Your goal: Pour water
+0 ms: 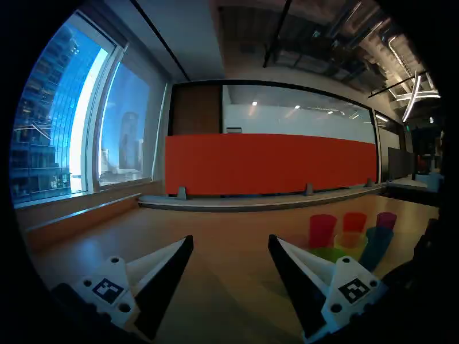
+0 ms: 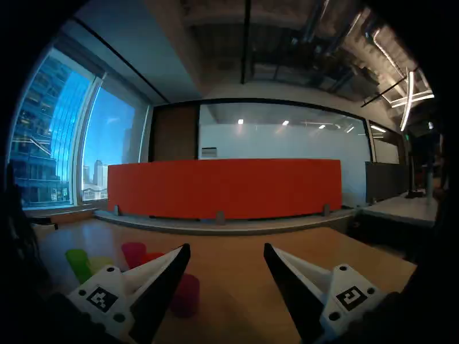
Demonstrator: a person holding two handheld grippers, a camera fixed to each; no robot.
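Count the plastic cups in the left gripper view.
6, on the table right of centre: red cup, orange cup and purple cup behind; green cup, yellow cup and teal cup in front. The near finger may hide more.

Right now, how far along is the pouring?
Done: nothing that shows. The coloured cups stand upright on the table, and I cannot tell whether any holds water. In hand: nothing. The left gripper and right gripper are both open and empty, with a magenta cup close by the right one's finger. Left: grasp a cup, then pour.
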